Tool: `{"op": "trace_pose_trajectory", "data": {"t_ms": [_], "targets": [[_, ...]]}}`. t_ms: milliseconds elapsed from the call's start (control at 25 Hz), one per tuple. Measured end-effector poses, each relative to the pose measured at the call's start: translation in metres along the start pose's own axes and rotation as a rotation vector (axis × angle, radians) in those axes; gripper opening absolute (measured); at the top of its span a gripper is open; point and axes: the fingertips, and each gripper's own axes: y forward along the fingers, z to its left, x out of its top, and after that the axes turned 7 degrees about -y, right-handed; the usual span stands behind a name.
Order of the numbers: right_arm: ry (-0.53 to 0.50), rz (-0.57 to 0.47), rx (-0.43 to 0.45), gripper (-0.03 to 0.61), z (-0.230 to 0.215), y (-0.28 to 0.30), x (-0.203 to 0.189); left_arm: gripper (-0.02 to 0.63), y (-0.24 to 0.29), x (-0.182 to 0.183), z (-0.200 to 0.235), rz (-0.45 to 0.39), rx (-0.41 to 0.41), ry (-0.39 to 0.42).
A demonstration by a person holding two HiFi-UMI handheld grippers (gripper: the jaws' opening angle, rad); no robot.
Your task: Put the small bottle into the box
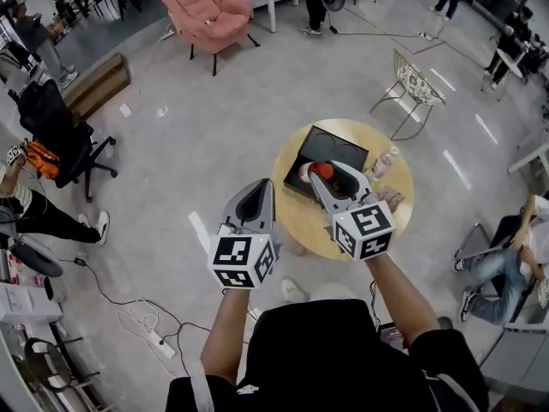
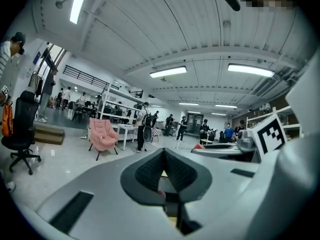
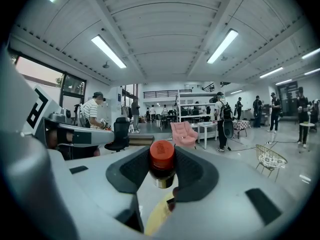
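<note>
A small dark bottle with a red cap (image 1: 322, 171) is clamped between the jaws of my right gripper (image 1: 326, 177), which holds it over the near edge of the black box (image 1: 333, 147). The box lies open on a round wooden table (image 1: 305, 222). In the right gripper view the bottle (image 3: 162, 165) stands upright between the pads, cap up, with my right gripper (image 3: 162, 159) shut on it. My left gripper (image 1: 261, 189) hangs over the floor left of the table. Its jaws meet with nothing between them, as the left gripper view shows of my left gripper (image 2: 163, 155).
A clear bottle with a pink cap (image 1: 384, 162) and a small patterned item (image 1: 393, 201) lie on the table's right side. Around it stand a pink armchair (image 1: 209, 11), a wire chair (image 1: 417, 84) and a black office chair (image 1: 57, 132). Seated people sit at both sides.
</note>
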Motion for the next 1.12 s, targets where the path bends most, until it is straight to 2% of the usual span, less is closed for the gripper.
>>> {"op": "trace_pose_trajectory", "data": {"t_ms": [280,560,840,1120], "targets": [[0.010,0.038,-0.017,0.138,-0.006,0.009,-0.015,0.009,0.019,-0.016,0.007,0.046,-0.026,-0.029],[0.037,0.087,-0.020,0.138,-0.037,0.023,-0.042,0.009,0.054,-0.038,0.005,0.104,-0.031,-0.044],[0.059,0.147,0.012,0.138,-0.061,0.054,-0.073,0.009,0.096,-0.062,0.016,0.159,-0.014,-0.074],[0.030,0.229,0.050,0.138,-0.078,0.089,-0.113,0.009,0.137,-0.087,0.033,0.213,0.013,-0.108]]}}
